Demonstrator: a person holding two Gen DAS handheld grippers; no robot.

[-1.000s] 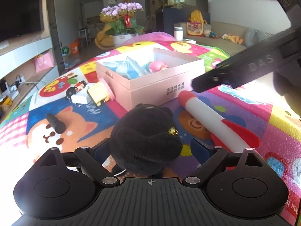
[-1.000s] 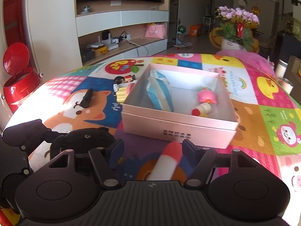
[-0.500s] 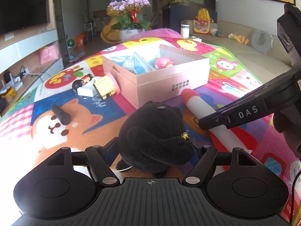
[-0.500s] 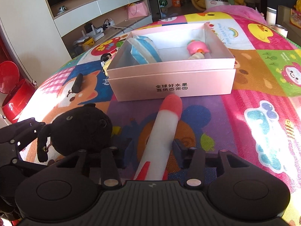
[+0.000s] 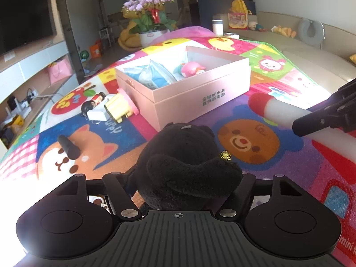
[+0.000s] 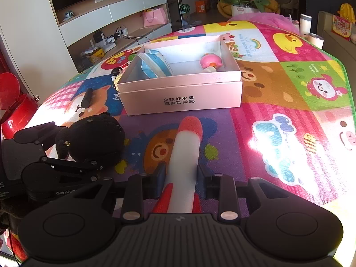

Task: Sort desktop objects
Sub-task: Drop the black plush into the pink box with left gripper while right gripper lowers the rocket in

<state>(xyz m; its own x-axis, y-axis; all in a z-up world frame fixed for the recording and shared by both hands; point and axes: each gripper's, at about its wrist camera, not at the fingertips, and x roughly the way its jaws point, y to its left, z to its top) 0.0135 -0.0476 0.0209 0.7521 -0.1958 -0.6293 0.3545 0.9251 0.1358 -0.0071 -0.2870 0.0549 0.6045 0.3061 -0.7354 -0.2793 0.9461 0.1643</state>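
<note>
Ahead of the left wrist camera, the left gripper [image 5: 184,178] has its jaws closing around the black plush toy [image 5: 184,162], which sits between them on the play mat [image 5: 278,166]; whether the pads already press into the pile cannot be told. The toy is judged light, soft and compressible, so hold it across the full body, not by the limp limb carrying the small gold bell [image 5: 225,155]. The open pink box [image 5: 200,102] stands just beyond, already holding a blue packet [image 5: 153,76] and a pink figure [image 5: 191,69]; its near wall is an edge to clear on any lift. A yellow toy [image 5: 118,109] and a black cylinder [image 5: 69,148] lie apart to the left. From the right wrist camera, the right gripper [image 6: 181,178] has its jaws closing on the white shaft of the foam rocket [image 6: 184,151], the pads touching both sides above the red fins. The rocket is judged light and slightly yielding, long enough to swing, so a grip nearer mid-length would steady it. Its red nose points at the box front, close to it. Open mat lies to the right; the left gripper crowds the left side.
</note>
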